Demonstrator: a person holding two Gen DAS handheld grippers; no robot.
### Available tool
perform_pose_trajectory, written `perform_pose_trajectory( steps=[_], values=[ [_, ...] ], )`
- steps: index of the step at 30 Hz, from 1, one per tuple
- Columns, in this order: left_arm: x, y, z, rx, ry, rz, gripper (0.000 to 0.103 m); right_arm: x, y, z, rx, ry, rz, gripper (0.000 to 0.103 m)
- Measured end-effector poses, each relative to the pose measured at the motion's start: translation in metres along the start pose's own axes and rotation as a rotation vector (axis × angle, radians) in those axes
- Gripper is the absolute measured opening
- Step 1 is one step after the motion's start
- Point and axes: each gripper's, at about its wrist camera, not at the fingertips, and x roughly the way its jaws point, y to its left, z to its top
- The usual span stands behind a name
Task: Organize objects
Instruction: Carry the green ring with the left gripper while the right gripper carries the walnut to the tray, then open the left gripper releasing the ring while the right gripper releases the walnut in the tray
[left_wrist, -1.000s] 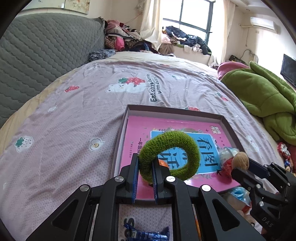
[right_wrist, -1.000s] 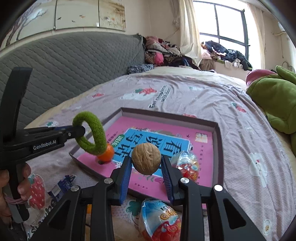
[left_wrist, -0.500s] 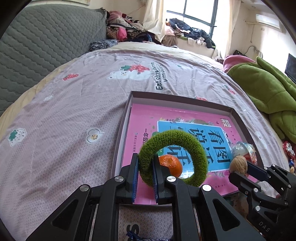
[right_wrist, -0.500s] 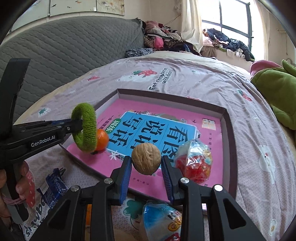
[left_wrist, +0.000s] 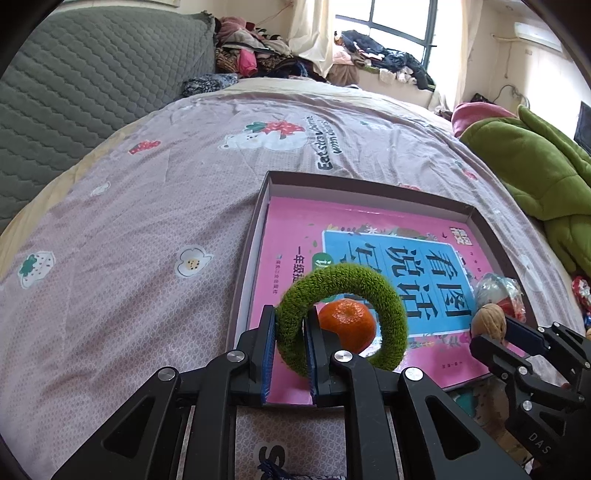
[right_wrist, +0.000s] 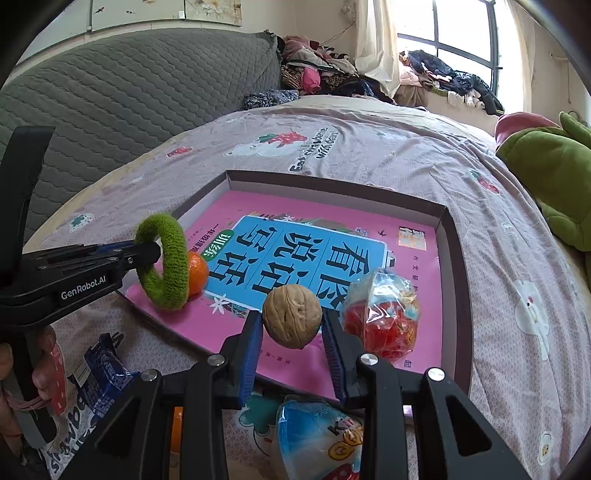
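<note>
you've lowered both grippers over the tray (right_wrist: 456, 266): left gripper (left_wrist: 290, 345) clamped on ring (left_wrist: 343, 280) by the orange (left_wrist: 347, 325), right gripper (right_wrist: 291, 332) clamped on walnut (right_wrist: 291, 315). release looks next.

Both grippers lower over tray (left_wrist: 476, 216); green ring (left_wrist: 343, 314) now frames orange (left_wrist: 347, 325).

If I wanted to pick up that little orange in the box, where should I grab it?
Grip the tangerine across its round middle, coming down from above. It rests on the pink book in the box, and the fuzzy green ring held in the left gripper blocks its near side, so the top is probably the easiest way in.
</note>
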Motion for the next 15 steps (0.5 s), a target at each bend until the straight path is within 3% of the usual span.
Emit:
perform_pose_trajectory(
  steps=[11,15],
  values=[
    [0.0022,-0.0025,-0.004,0.019,0.031,0.006,0.016,0.0082,-0.0002,-0.0025,-0.004,0.056,-0.009,0.034],
    [0.0002,-0.004,-0.0045,0.025,0.029,0.001,0.024,0.0077,-0.0002,-0.0032,-0.004,0.061,-0.007,0.034]
  ],
)
